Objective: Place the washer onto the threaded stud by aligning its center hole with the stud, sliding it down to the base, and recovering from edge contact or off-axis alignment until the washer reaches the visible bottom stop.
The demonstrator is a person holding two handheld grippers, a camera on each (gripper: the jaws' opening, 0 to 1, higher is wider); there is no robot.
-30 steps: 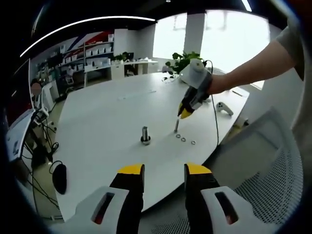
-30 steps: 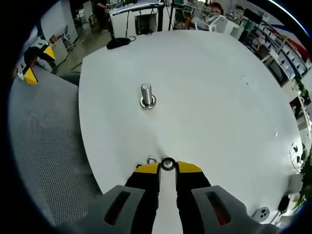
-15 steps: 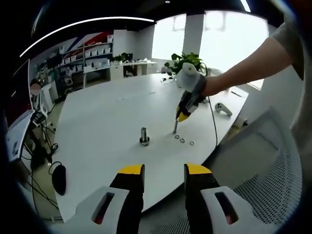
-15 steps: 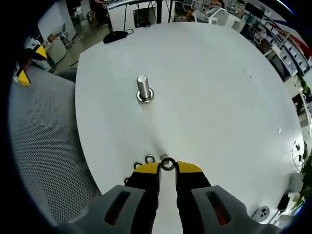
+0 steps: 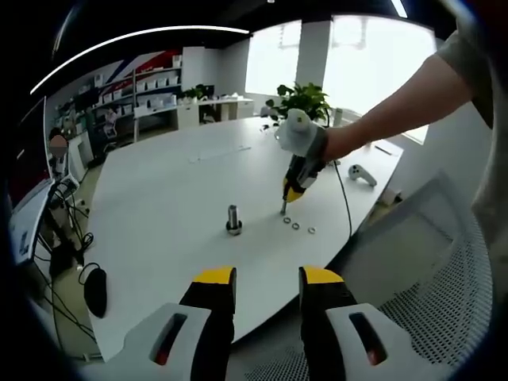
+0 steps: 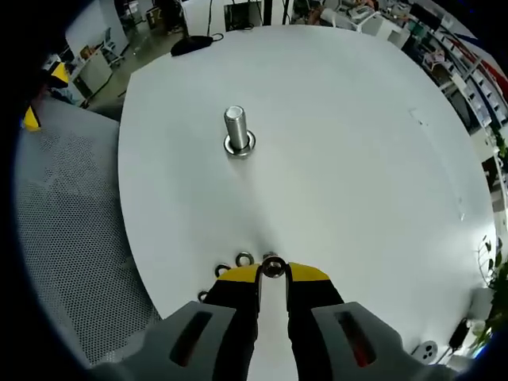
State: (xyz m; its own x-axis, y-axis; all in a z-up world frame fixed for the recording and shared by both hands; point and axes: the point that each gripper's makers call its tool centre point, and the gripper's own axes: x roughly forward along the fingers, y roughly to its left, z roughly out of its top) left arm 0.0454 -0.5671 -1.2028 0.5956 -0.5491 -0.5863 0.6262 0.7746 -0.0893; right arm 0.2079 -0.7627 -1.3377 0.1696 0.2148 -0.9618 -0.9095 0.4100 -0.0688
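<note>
Raised a little since the earlier pictures, the right gripper (image 6: pixel 272 274) now hangs above the near edge of the white tabletop (image 6: pixel 357 151), its yellow-tipped jaws clenched on a small metal washer (image 6: pixel 273 267) pinched between the tips. In the left gripper view the same gripper (image 5: pixel 287 195) shows from the side, held by a person's hand (image 5: pixel 333 143), with the washer (image 5: pixel 282 209) hanging edge-down from its tips, clear of the tabletop (image 5: pixel 167 190).

Three spare washers lie in a short row on the tabletop just beside the held one, near the edge: one (image 5: pixel 287 220), a second (image 5: pixel 297 225) and a third (image 5: pixel 311 230). In the right gripper view they sit partly hidden by the jaw tips.

The stud (image 6: pixel 236 127) stands upright on its round base, well apart from the washer, toward the middle of the tabletop. It also shows in the left gripper view (image 5: pixel 233 217). Bare tabletop lies between the washer and the stud.

The left gripper (image 5: pixel 267 278) hangs back from the table with its jaws apart, grasping nothing.

Around the table: a mesh chair (image 6: pixel 63 214) at the near edge, a white controller (image 5: pixel 362 174) and a black cable (image 5: pixel 347 208) near the far edge, a plant (image 5: pixel 302 99) beyond it, and a black mouse (image 5: pixel 94 290) off the table's left edge.
</note>
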